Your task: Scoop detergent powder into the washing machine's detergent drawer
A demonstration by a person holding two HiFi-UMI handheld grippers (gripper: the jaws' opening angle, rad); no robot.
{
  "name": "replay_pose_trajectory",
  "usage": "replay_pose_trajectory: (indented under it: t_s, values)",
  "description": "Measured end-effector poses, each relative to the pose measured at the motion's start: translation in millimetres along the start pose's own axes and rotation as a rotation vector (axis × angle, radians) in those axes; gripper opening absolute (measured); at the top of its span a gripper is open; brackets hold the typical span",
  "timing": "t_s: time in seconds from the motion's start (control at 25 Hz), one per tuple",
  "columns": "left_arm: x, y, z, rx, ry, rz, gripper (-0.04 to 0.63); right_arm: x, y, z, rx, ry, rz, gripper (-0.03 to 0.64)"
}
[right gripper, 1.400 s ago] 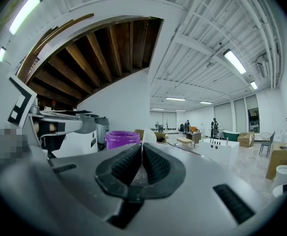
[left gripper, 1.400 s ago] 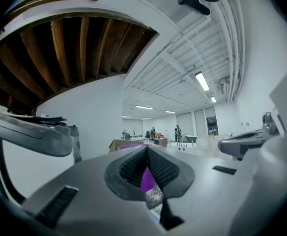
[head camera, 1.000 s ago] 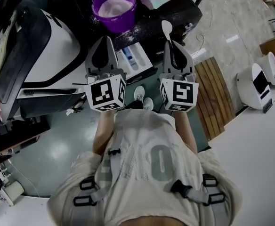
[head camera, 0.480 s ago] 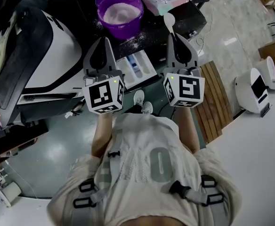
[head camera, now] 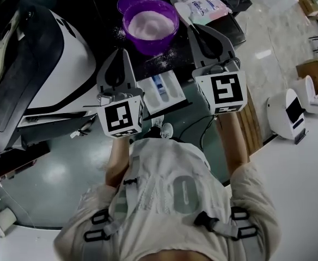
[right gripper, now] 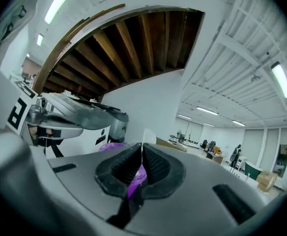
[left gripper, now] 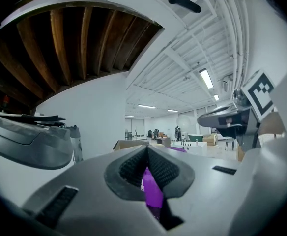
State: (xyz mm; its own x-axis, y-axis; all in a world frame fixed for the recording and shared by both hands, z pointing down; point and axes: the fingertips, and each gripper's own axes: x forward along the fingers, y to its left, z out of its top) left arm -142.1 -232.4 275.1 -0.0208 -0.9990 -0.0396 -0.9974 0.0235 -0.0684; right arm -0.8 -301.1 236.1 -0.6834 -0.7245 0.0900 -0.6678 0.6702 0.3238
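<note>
The right gripper is clenched on a thin white spoon. Its own view shows the handle pinched between the ribbed pads, with the bowl standing up past the tips. From the head view the gripper's tip lies just beside the right rim of the purple tub. The spoon itself is hard to pick out there, perhaps lost against the dark top.

The tub holds white powder and stands behind the open drawer, with a detergent bag to its right.

The left gripper hangs over the drawer's left end, near the washer. Its jaws are pressed together on nothing (only purple shows through the slit beneath them).
</note>
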Motion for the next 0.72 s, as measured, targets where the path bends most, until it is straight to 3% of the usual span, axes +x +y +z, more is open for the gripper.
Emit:
replay_pose_trajectory:
  t_s: [0.36, 0.56, 0.72]
  values:
    - [21.2, 19.8, -20.4, 0.002, 0.007, 0.011, 0.021, 67.0, 18.5, -3.4, -0.204, 0.146, 0.224, 0.012]
    - [23.8, 32.9, -40.2, -0.072, 0.034, 0.029, 0.021, 92.8, 34.9, -26.6, -0.395, 0.263, 0.330, 0.012]
    - [28.7, 38.1, -51.1, -0.080, 0.041, 0.039, 0.021, 105.0, 43.8, -51.8, -0.462, 0.373, 0.424, 0.012]
